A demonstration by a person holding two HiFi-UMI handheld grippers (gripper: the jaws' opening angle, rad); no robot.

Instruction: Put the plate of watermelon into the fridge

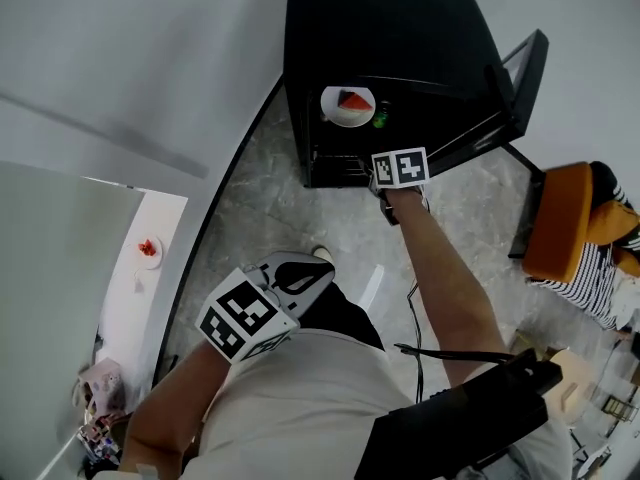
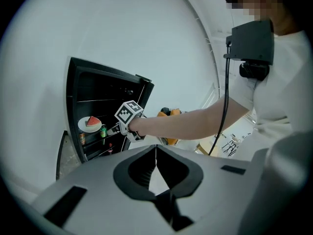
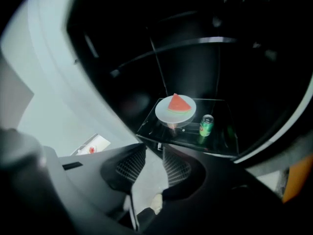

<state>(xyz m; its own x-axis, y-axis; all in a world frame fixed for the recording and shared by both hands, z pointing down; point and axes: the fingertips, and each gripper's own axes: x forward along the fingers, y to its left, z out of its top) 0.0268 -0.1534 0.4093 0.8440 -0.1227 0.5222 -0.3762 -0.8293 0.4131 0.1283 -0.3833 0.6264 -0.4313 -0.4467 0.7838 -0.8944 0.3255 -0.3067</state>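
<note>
The white plate point(image 1: 349, 104) with a red watermelon wedge point(image 3: 179, 103) rests on a glass shelf point(image 3: 215, 142) inside the open black fridge point(image 1: 390, 28). A green can point(image 3: 207, 125) stands just right of it. My right gripper point(image 3: 154, 153) hovers at the shelf's front edge, short of the plate, jaws open with nothing between them. In the head view the right gripper point(image 1: 362, 168) sits below the plate. My left gripper point(image 1: 318, 271) is held back near my waist. Its jaws meet at the tips, shut and empty point(image 2: 156, 148). The left gripper view shows the plate point(image 2: 90, 124) too.
The fridge door point(image 1: 520, 78) stands open to the right. An orange chair point(image 1: 560, 223) with a person in striped clothing is beyond it. A second plate with red fruit point(image 1: 148, 251) lies on the white counter at the left. More cans point(image 2: 82, 138) fill a lower shelf.
</note>
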